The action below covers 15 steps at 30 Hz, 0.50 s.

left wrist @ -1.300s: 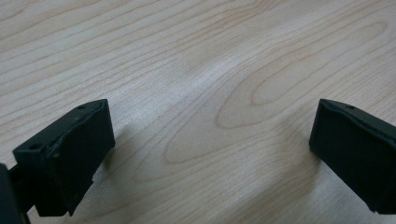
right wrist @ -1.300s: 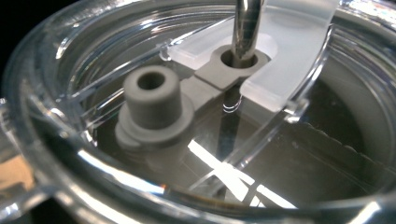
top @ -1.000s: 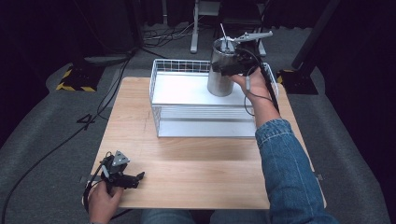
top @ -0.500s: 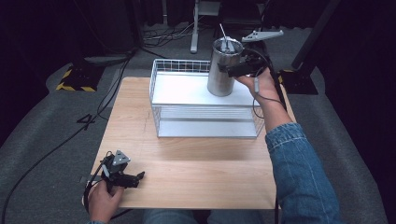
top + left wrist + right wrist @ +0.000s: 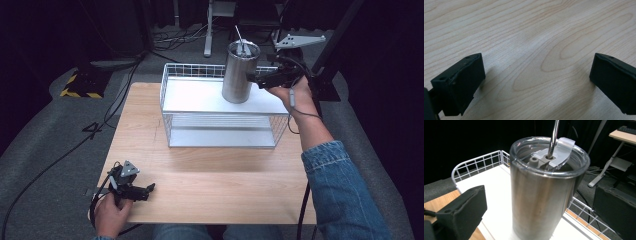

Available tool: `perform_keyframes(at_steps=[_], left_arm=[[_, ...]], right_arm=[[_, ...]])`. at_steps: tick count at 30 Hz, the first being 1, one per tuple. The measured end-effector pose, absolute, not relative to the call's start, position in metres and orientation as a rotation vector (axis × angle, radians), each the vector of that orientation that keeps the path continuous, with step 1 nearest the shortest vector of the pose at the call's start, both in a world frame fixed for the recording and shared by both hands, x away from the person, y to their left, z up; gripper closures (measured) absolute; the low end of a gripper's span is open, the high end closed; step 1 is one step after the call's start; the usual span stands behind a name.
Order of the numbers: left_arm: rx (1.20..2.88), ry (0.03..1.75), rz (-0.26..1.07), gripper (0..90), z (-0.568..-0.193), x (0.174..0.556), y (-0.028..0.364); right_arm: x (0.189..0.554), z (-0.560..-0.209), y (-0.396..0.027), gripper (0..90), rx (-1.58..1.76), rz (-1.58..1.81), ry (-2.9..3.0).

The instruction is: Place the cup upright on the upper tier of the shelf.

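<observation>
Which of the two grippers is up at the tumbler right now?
The right gripper, at the far right of the wire basket, its open jaws flanking the steel tumbler. The left gripper sits open over bare table near the front left corner.

Tumbler (image 5: 240, 72) fills rack (image 5: 192, 96) right end; rack left end, table (image 5: 220, 170) front open

I am looking at a lab or studio recording bay. Black curtains (image 5: 60, 30) close off the room from nine to three o'clock, cables (image 5: 175, 42) run over grey carpet (image 5: 45, 135) at twelve, and a hazard-striped base (image 5: 80, 86) sits at ten beside the plain wooden table (image 5: 210, 185).
</observation>
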<state>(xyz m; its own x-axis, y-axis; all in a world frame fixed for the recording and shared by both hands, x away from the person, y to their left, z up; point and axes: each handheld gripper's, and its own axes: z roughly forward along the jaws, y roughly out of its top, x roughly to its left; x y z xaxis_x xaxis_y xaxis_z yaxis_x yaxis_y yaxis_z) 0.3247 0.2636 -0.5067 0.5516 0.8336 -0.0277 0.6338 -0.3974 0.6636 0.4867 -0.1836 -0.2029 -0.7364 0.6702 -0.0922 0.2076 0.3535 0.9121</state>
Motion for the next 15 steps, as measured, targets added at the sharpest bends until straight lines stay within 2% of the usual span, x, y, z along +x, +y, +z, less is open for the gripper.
perform_keyframes(at_steps=[15], left_arm=[[2.155,1.177,0.415,0.4,-0.507,0.325,0.263]], right_arm=[[0.443,-0.207,-0.214,0.0,0.698,1.39,2.178]])
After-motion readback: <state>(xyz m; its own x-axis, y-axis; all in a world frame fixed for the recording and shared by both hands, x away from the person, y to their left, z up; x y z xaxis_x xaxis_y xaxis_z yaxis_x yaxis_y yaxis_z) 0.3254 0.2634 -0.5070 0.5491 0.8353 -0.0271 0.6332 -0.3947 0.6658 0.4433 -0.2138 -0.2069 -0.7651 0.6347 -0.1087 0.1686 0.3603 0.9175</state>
